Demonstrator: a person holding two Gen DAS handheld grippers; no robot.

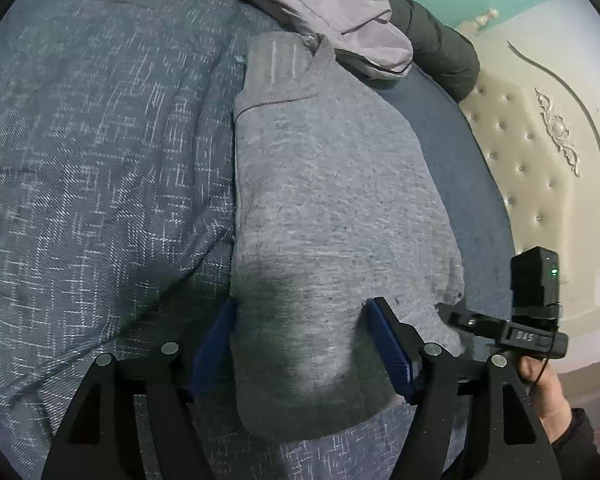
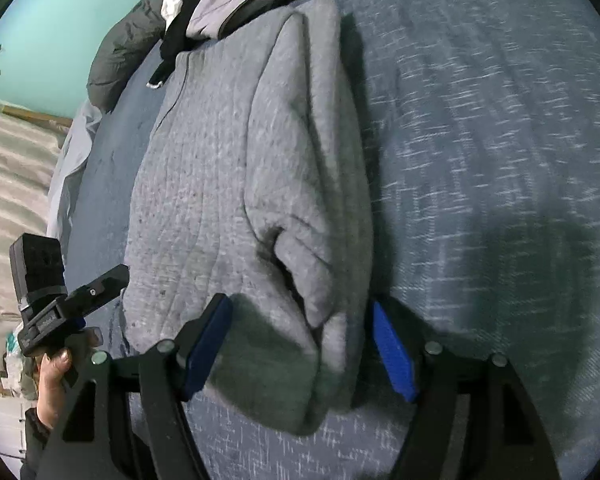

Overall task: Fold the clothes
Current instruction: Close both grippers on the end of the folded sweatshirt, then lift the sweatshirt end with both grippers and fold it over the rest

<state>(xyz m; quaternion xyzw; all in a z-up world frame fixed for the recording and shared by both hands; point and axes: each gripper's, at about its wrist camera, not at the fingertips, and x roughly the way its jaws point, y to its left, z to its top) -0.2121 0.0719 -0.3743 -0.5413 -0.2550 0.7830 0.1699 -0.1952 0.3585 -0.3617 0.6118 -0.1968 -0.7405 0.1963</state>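
A grey knitted sweater (image 1: 332, 184) lies folded lengthwise on the blue bed cover (image 1: 100, 140). My left gripper (image 1: 300, 320) is open, its blue pads either side of the sweater's near end, one pad (image 1: 392, 344) resting over the cloth. In the right wrist view the same sweater (image 2: 228, 168) shows with a sleeve folded over its right side. My right gripper (image 2: 300, 320) is open, straddling the near right edge of the sweater, the right pad (image 2: 392, 348) over the bed cover (image 2: 480, 140). Neither holds any cloth.
A lilac garment (image 1: 348, 20) and a dark jacket (image 1: 440, 40) lie at the far end of the bed. A cream tufted headboard (image 1: 540, 152) runs along the right. The other gripper and hand show at the right edge (image 1: 532, 320) and at the left edge (image 2: 52, 312).
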